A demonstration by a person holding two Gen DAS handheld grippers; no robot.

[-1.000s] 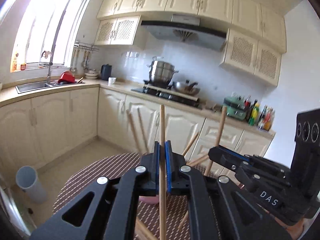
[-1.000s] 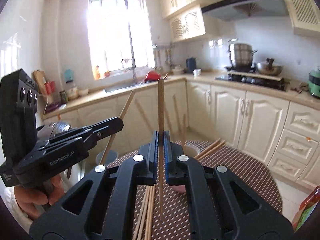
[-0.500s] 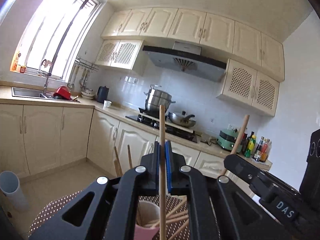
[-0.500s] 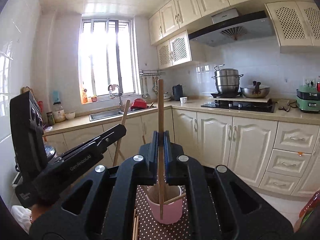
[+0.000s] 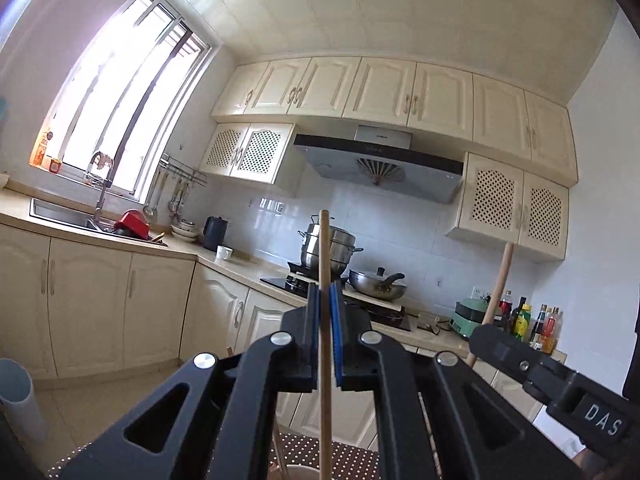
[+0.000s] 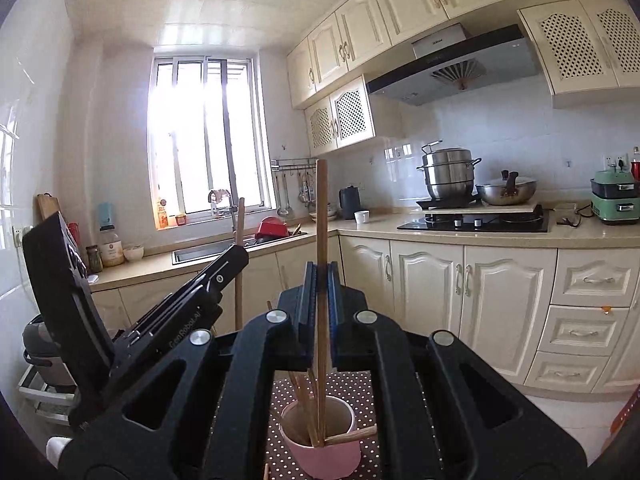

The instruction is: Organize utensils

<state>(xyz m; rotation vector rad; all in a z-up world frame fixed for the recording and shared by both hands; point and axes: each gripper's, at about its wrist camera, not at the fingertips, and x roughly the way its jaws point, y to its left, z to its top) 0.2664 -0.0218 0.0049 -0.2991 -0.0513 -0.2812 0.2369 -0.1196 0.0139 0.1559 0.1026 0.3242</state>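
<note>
The left tool (image 5: 327, 312) was pinching a long round wooden chopstick (image 5: 324, 256) upright between its blue pads. The right tool (image 6: 322, 292) likewise clamped a second upright wooden chopstick (image 6: 321, 216), whose lower end reached into the round pink cup (image 6: 320, 452) directly below. That cup stood on the brown white-dotted desk (image 6: 360, 384) and held several more wooden chopsticks (image 6: 304, 404) leaning at angles. Each tool appeared in the other's view, side by side, both pointing level toward the cream kitchen cabinets (image 6: 428, 300).
</note>
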